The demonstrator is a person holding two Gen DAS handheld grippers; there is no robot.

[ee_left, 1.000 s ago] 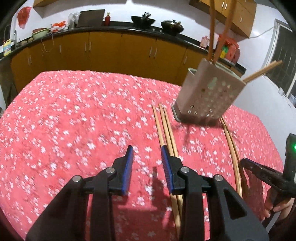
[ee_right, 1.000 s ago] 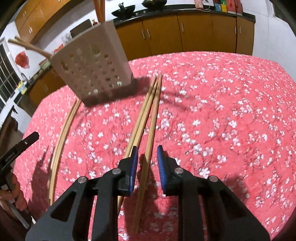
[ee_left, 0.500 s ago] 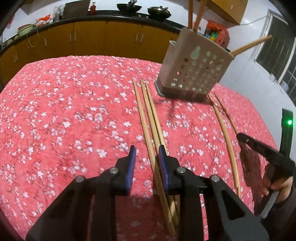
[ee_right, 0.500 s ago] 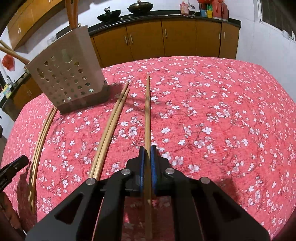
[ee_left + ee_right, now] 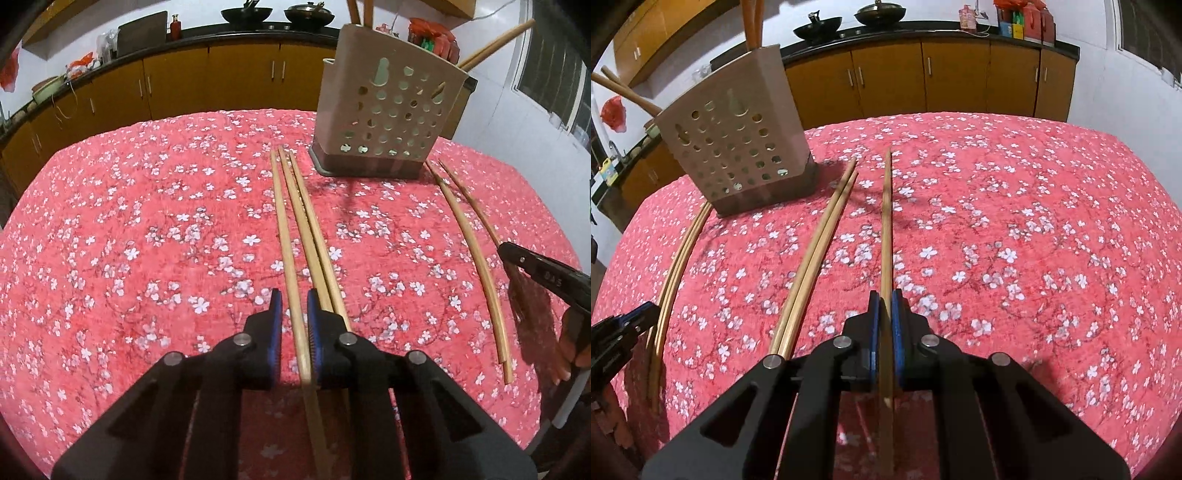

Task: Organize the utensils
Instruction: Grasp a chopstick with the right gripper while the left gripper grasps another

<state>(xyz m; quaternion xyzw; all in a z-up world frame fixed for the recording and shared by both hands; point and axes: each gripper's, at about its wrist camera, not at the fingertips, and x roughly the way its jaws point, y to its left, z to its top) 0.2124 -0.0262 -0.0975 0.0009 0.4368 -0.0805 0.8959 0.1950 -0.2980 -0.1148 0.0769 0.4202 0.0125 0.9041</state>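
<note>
In the left wrist view we see the beige perforated plastic utensil holder (image 5: 384, 110) standing upright on the red floral tablecloth (image 5: 147, 221). A few wooden sticks (image 5: 356, 11) rise out of its top, and one of them leans off to the side. Three long pale wooden chopsticks lie side by side on the cloth, their far tips just beside the holder's dark base and to its left. Our left gripper (image 5: 293, 295) straddles the near part of the leftmost chopstick (image 5: 286, 236). Its blue-padded jaws are a narrow gap apart and the stick runs between them, close to the right pad and not squeezed. The other two chopsticks (image 5: 314, 236) lie touching each other and pass just under the right finger. On the holder's other side a pair of thin curved wooden sticks (image 5: 469, 243) runs back from its base.

In the right wrist view the holder (image 5: 735, 140) sits to the left. Our right gripper (image 5: 885, 295) has its jaws pressed onto a single straight wooden chopstick (image 5: 886, 229), which points away toward the cloth beside the holder's base. Between this chopstick and the holder lies a touching pair of chopsticks (image 5: 820, 251). The curved sticks (image 5: 679, 258) lie on the holder's far side.
</note>
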